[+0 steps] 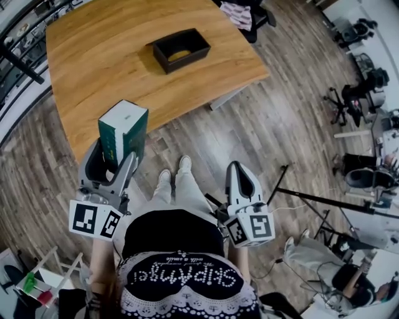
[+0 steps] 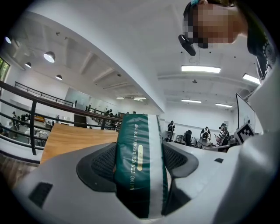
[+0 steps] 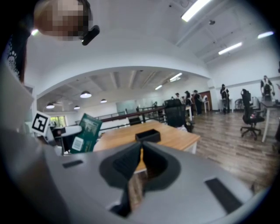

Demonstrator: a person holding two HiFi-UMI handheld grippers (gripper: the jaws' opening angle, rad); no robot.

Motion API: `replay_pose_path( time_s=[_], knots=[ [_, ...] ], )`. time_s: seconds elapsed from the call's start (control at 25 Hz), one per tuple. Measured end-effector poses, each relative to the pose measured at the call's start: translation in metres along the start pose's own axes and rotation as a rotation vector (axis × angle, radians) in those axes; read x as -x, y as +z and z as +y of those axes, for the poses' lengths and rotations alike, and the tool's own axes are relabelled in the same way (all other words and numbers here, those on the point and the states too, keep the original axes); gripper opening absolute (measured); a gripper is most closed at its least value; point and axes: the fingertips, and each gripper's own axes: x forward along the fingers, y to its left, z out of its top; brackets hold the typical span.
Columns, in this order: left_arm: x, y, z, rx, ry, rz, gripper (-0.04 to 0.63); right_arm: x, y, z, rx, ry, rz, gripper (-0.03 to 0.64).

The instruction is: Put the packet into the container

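A green and white packet (image 1: 123,133) stands upright between the jaws of my left gripper (image 1: 112,165), which is shut on it near the table's front edge. In the left gripper view the packet (image 2: 140,164) fills the gap between both pads. A black open container (image 1: 181,50) sits on the wooden table (image 1: 93,62), far from the packet; it also shows in the right gripper view as a small black container (image 3: 148,136). My right gripper (image 1: 239,180) hangs over the floor beside the person's legs, jaws shut with nothing between them (image 3: 141,151).
The table's front edge runs diagonally just ahead of both grippers. Wood plank floor (image 1: 274,124) lies to the right, with office chairs (image 1: 349,93) and a tripod leg (image 1: 312,199) farther right. A dark chair (image 1: 249,15) stands behind the table. A railing (image 1: 19,62) borders the left.
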Motion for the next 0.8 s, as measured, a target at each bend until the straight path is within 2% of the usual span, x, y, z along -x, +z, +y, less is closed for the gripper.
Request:
replay_pose_path(
  time_s=[0.44, 0.8],
  knots=[
    [-0.055, 0.003, -0.008, 0.004, 0.051, -0.001, 0.348, -0.056, 0.016, -0.035, -0.011, 0.08, 0.026, 0.037],
    [-0.117, 0.019, -0.024, 0.005, 0.11, -0.065, 0.348, -0.113, 0.052, -0.084, 0.001, 0.155, 0.007, 0.037]
  ],
)
